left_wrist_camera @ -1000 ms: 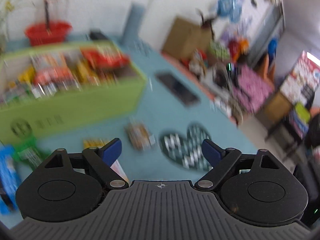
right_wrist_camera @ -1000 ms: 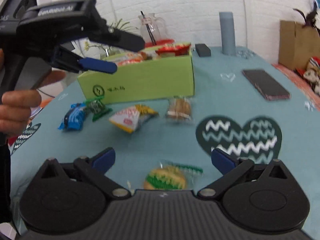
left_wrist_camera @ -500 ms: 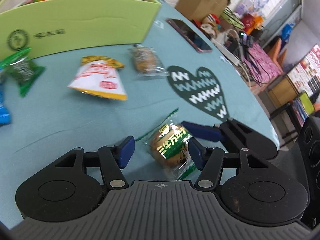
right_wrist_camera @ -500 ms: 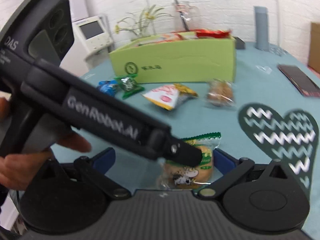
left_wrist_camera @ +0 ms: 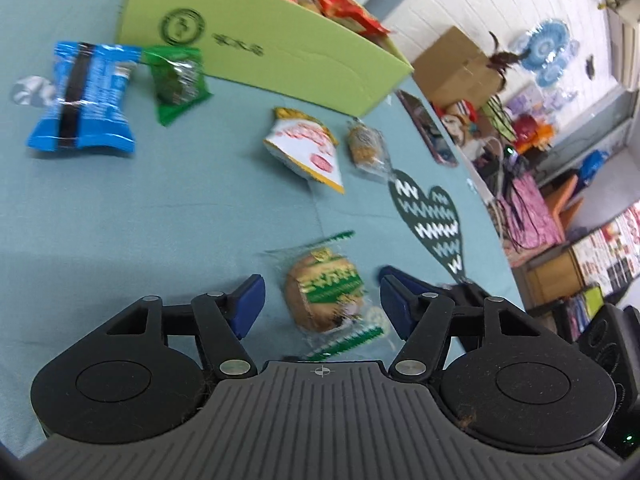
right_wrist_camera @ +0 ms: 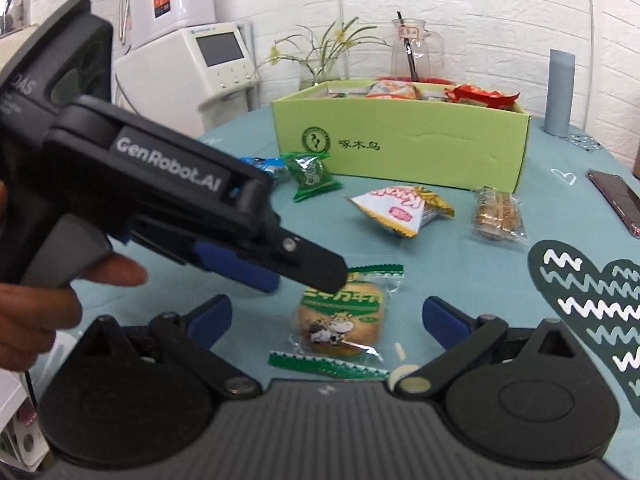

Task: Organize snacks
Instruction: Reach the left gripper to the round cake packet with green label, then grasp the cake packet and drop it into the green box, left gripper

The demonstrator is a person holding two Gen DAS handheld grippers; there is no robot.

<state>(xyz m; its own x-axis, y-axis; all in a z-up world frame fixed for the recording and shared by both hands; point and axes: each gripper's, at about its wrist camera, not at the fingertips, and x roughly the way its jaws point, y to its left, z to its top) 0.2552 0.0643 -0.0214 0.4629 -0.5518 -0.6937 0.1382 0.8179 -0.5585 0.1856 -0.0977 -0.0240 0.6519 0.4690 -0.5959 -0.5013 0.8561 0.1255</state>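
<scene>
Both pairs of jaws stood wide apart and held nothing: the left gripper (left_wrist_camera: pixel 322 304) and the right gripper (right_wrist_camera: pixel 326 320) each straddled the green-wrapped bun (left_wrist_camera: pixel 326 298) lying on the teal tablecloth (left_wrist_camera: pixel 160 208). The green box (right_wrist_camera: pixel 400 148) already held several packets, yet five loose snacks seemed left: the bun, the blue packet (left_wrist_camera: pixel 80 96), the green candy (left_wrist_camera: pixel 178 80), the white triangular pack (left_wrist_camera: pixel 308 148) and the clear-wrapped biscuit (left_wrist_camera: pixel 366 148). Both tools crowded the same bun, a likely clash; a phone (right_wrist_camera: pixel 618 200) lay well apart
</scene>
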